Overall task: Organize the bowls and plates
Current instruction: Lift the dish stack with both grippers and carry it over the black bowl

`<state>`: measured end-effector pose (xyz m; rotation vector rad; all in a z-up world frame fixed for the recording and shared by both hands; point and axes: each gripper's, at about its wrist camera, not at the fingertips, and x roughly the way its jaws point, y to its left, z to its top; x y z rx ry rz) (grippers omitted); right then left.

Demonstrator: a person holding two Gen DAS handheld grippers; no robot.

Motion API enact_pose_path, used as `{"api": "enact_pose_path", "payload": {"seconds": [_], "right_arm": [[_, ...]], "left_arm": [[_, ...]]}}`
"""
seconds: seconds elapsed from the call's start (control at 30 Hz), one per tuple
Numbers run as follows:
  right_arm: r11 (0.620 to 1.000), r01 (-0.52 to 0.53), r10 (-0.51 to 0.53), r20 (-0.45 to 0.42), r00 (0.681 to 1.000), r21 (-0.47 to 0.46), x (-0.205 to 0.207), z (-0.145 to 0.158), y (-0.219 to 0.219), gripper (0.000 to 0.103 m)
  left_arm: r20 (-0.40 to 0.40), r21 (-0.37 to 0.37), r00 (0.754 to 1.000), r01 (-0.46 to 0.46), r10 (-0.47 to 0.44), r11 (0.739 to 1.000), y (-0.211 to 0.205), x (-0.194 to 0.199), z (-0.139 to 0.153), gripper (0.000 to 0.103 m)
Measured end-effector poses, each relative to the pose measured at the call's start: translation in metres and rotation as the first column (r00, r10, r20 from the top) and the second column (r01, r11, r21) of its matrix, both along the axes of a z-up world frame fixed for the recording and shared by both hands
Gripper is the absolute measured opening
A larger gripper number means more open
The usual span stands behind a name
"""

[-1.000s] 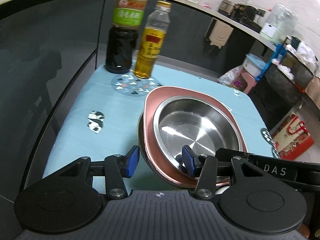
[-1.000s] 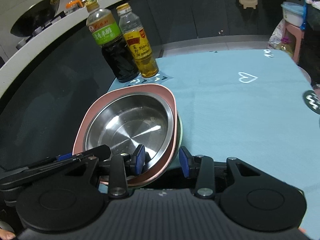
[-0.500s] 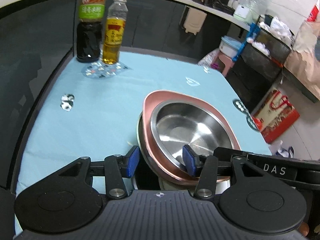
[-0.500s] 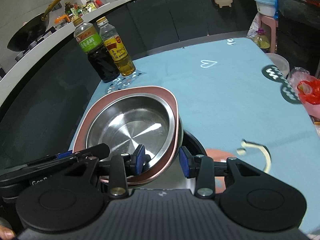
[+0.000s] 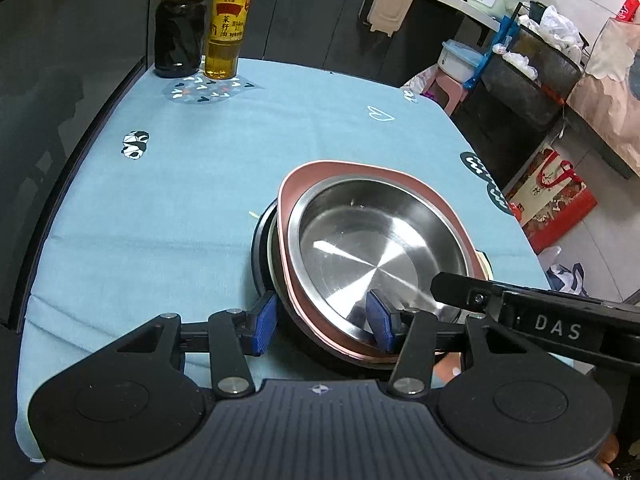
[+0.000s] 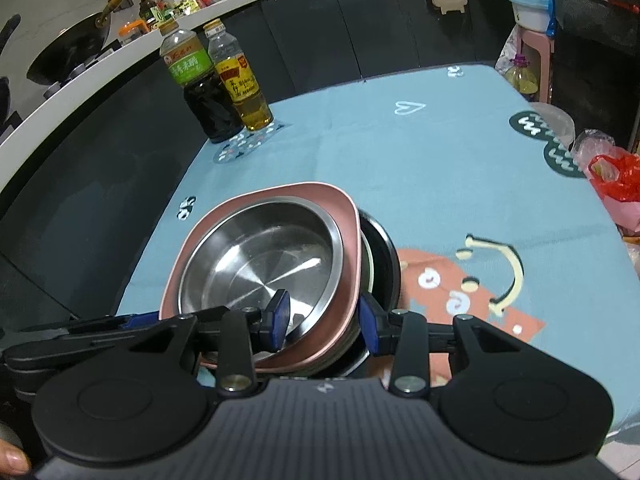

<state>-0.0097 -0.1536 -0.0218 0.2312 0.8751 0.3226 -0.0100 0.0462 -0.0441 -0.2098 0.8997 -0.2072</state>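
Note:
A steel bowl [image 5: 372,248] sits inside a pink plate [image 5: 316,172], stacked over a pale dish and a black dish [image 5: 258,248]. The stack stands over the blue tablecloth. My left gripper [image 5: 324,320] straddles the stack's near left rim, one pad outside and one inside the steel bowl. My right gripper [image 6: 324,318] straddles the near right rim of the same stack: steel bowl [image 6: 260,256], pink plate [image 6: 344,216], black dish [image 6: 386,252]. Both grippers hold the stack's rim.
A dark vinegar bottle [image 5: 180,20] and a yellow oil bottle [image 5: 226,28] stand at the table's far left corner, also in the right wrist view [image 6: 200,88]. A wok [image 6: 68,52] sits on the counter behind. Bags and bins crowd the floor at right [image 5: 552,196].
Both grippers have carried the stack back from the bottles toward the table's near side and lower toward the cloth. The bottles now stand farther away.

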Motion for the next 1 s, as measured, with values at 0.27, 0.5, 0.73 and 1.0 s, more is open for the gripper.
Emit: {"api": "enact_pose_path", "payload": {"seconds": [0.27,0.5,0.73,1.0], "right_arm": [[1.0,0.001,-0.001,0.003,1.0,0.022,-0.004,-0.002,-0.004,0.037],[0.998,0.057,-0.058,0.045,0.997,0.036,-0.002,-0.002,-0.013,0.053],[0.993,0.082,-0.079,-0.039,0.996,0.083,0.008,-0.016,-0.018,0.055],[0.99,0.095,-0.086,-0.08,0.993,0.108,0.012,-0.025,-0.022,0.06]], "left_arm": [[-0.016,-0.022,1.0,0.011,-0.012,1.0,0.003,0.004,0.0,0.048],[0.003,-0.015,1.0,0.015,-0.015,1.0,0.012,0.001,0.009,0.048],[-0.017,-0.022,1.0,-0.025,0.025,0.999,0.018,0.009,0.0,0.052],[-0.067,-0.056,0.998,-0.015,0.012,0.998,0.018,0.019,-0.012,0.058]]}}
